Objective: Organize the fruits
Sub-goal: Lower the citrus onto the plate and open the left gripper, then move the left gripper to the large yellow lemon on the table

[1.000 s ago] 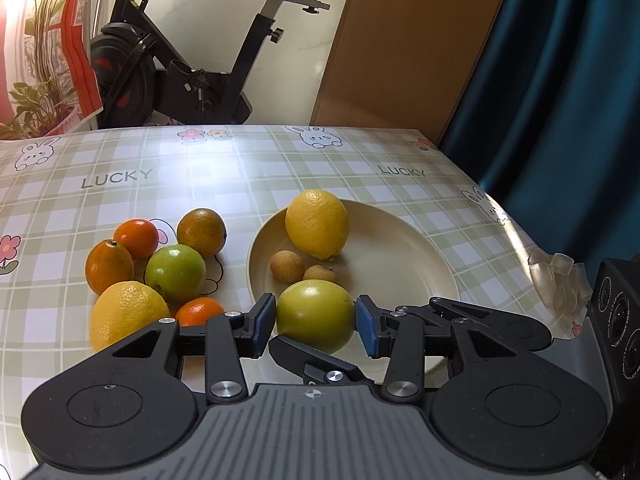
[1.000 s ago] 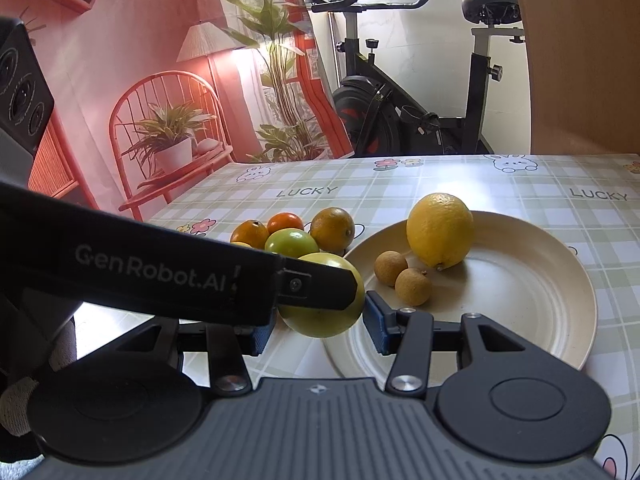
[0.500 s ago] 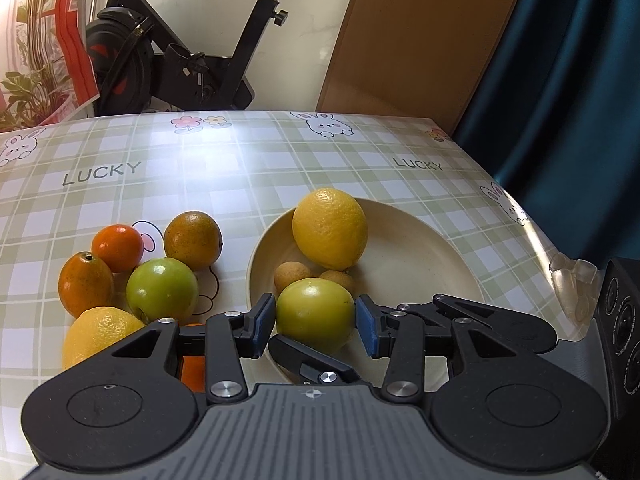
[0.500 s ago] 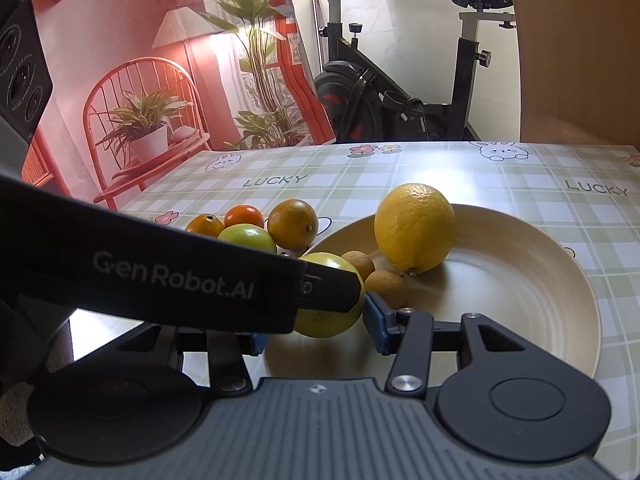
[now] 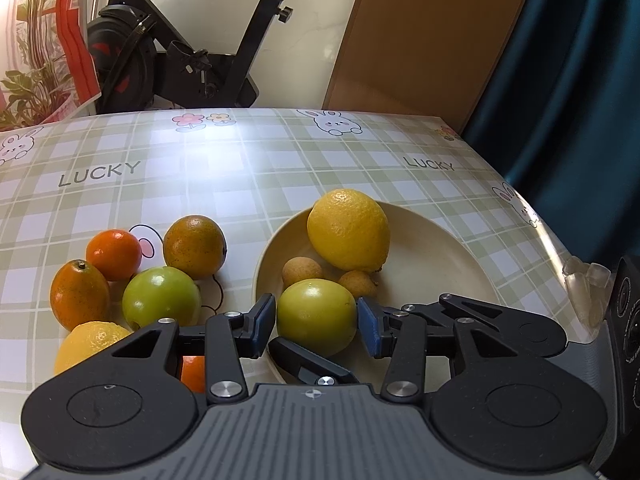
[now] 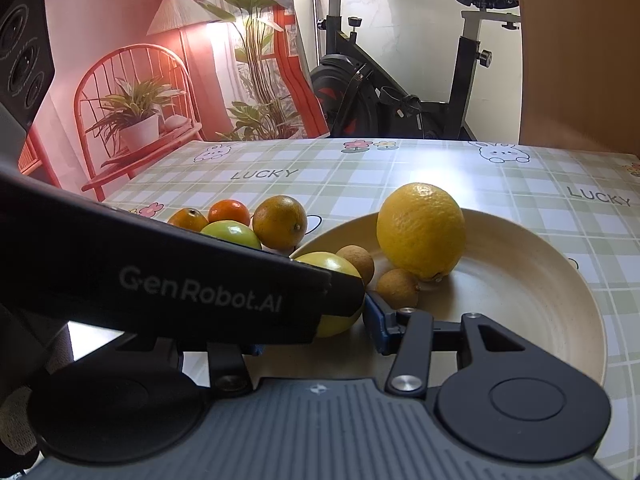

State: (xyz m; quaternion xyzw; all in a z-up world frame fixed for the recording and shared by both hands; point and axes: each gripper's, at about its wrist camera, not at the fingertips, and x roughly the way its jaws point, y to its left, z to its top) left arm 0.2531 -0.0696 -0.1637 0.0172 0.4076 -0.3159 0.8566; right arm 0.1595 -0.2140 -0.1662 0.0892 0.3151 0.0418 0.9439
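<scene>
A green fruit (image 5: pixel 316 312) sits between the blue pads of my left gripper (image 5: pixel 316 320), low over the near left part of the cream plate (image 5: pixel 440 264). Both pads touch it while the jaws are opening. My right gripper (image 6: pixel 316 316) straddles the same green fruit (image 6: pixel 338 326) crosswise. Its right pad meets the fruit; its left pad is hidden under the left gripper's finger (image 6: pixel 200 292). One of its fingers (image 5: pixel 308 364) shows below the fruit. On the plate (image 6: pixel 520 280) lie a lemon (image 5: pixel 348 230) and two small brown fruits (image 5: pixel 302 272).
Left of the plate on the checked cloth lie three oranges (image 5: pixel 194 246), a green fruit (image 5: pixel 160 298) and a second lemon (image 5: pixel 90 342). A clear plastic piece (image 5: pixel 584 276) lies near the table's right edge. An exercise bike (image 5: pixel 192 60) stands beyond the far edge.
Both grippers have moved forward and slightly down together, with the green fruit still between them. The plate and its lemon look nearer, and the loose fruits have slid toward the lower left.
</scene>
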